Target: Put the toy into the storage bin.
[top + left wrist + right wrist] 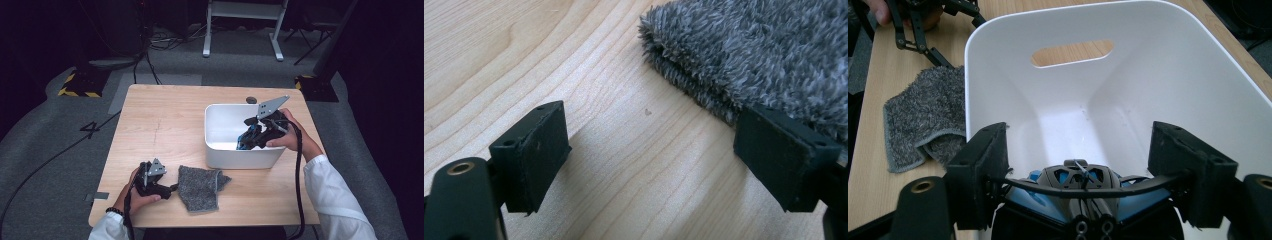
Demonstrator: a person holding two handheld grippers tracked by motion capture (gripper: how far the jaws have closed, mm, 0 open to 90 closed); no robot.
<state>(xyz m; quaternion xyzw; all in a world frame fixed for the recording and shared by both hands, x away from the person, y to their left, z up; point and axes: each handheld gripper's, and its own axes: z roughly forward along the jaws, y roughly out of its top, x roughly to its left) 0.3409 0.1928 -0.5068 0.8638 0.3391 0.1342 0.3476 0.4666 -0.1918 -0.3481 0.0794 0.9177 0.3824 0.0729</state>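
My right gripper (246, 141) reaches down into a white plastic bin (239, 158) at the table's right side. In the right gripper view its jaws (1080, 172) are shut on the thin black band of a black and blue object (1075, 179), held just over the bin's floor. A folded grey fuzzy cloth (200, 187) lies flat near the table's front edge. My left gripper (172, 188) rests at the cloth's left edge, open. In the left gripper view (651, 160) bare wood shows between the pads, and the right pad sits against the cloth (764, 50).
The bin (1158, 75) has a handle slot in its far wall and holds nothing else. The wooden table (160, 125) is bare on its left and back parts. A small dark disc (251, 100) lies behind the bin. Cables and stand legs are on the floor beyond.
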